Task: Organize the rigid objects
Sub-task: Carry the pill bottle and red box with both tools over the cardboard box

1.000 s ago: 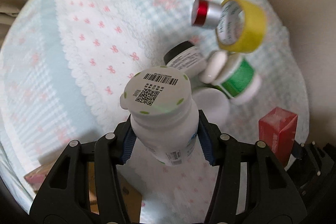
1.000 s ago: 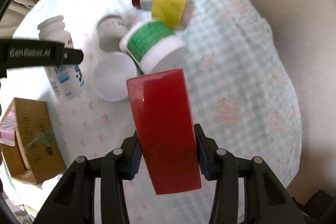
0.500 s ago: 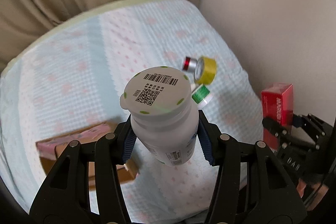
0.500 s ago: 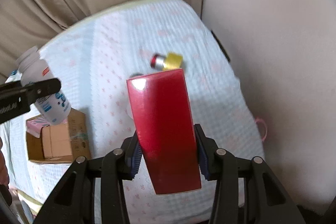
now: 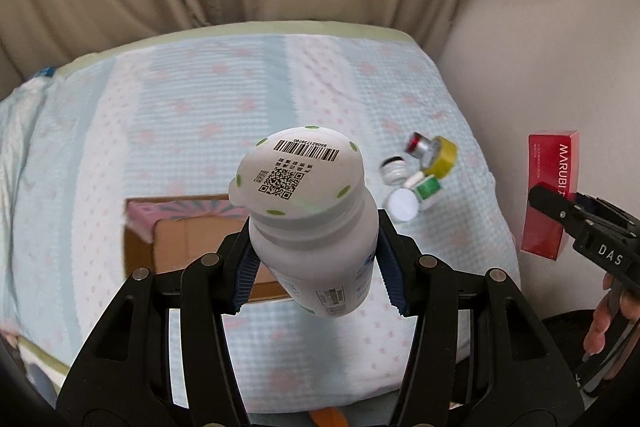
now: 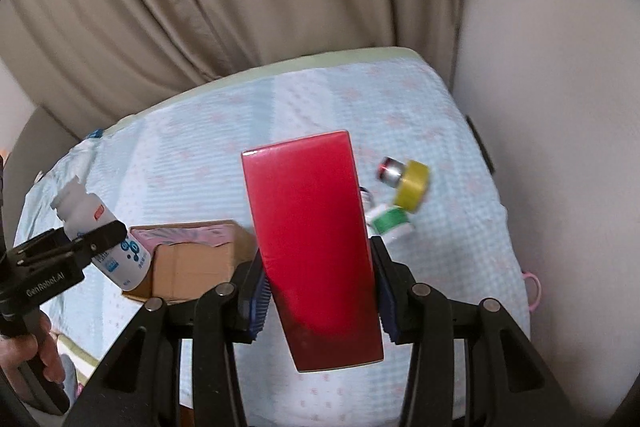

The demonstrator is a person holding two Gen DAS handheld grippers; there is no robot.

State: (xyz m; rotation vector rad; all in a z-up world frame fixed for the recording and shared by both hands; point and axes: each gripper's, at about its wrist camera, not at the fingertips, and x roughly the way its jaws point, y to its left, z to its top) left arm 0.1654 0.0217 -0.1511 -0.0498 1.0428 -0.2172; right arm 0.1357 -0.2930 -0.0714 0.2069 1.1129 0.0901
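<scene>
Bed (image 5: 200,115) holds box (image 5: 188,239); left gripper (image 5: 316,267) grips bottle (image 5: 312,227), right gripper (image 6: 320,291) grips red carton (image 6: 312,247). Small jars (image 5: 420,171) remain unsorted.

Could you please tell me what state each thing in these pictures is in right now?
left gripper: shut on the white bottle.
white bottle: held off the bed, cap on.
right gripper: shut on the red box.
red box: held off the bed, closed.
cardboard box: open, on the bed.
yellow tape roll: lying on the bed.
</scene>
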